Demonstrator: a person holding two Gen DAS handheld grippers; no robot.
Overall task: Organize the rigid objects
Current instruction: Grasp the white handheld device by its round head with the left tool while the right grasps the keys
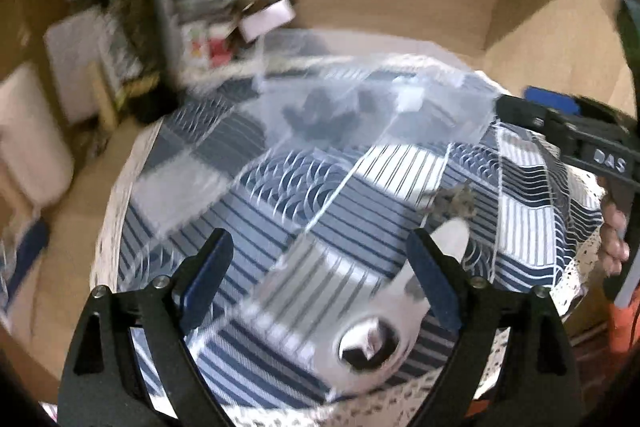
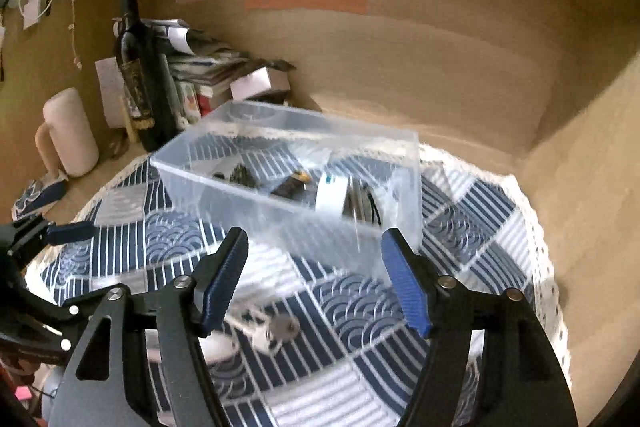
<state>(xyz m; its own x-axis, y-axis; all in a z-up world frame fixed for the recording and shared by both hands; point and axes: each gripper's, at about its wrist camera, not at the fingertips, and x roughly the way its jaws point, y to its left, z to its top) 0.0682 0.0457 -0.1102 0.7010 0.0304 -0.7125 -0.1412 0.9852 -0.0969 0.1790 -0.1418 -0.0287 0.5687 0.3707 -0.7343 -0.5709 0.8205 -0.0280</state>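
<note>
A clear plastic box [image 2: 296, 183] stands on a blue-and-white patterned cloth [image 2: 460, 227]; it holds several small items, among them a black piece [image 2: 290, 185] and a white piece [image 2: 332, 193]. In the left wrist view the box [image 1: 360, 107] is blurred. A white and silver tool with a round socket [image 1: 372, 339] lies on the cloth just below my open, empty left gripper [image 1: 320, 279]; it also shows in the right wrist view [image 2: 260, 335]. My right gripper [image 2: 314, 275] is open and empty, just short of the box's near wall. The left gripper's blue fingertip [image 2: 70, 231] shows at left.
A dark wine bottle [image 2: 138, 67], a white mug [image 2: 70, 133], stacked books and a small box [image 2: 260, 83] crowd the back left corner. Wooden walls [image 2: 440, 67] enclose the desk at back and right. The right gripper's body [image 1: 580, 135] shows at the right edge.
</note>
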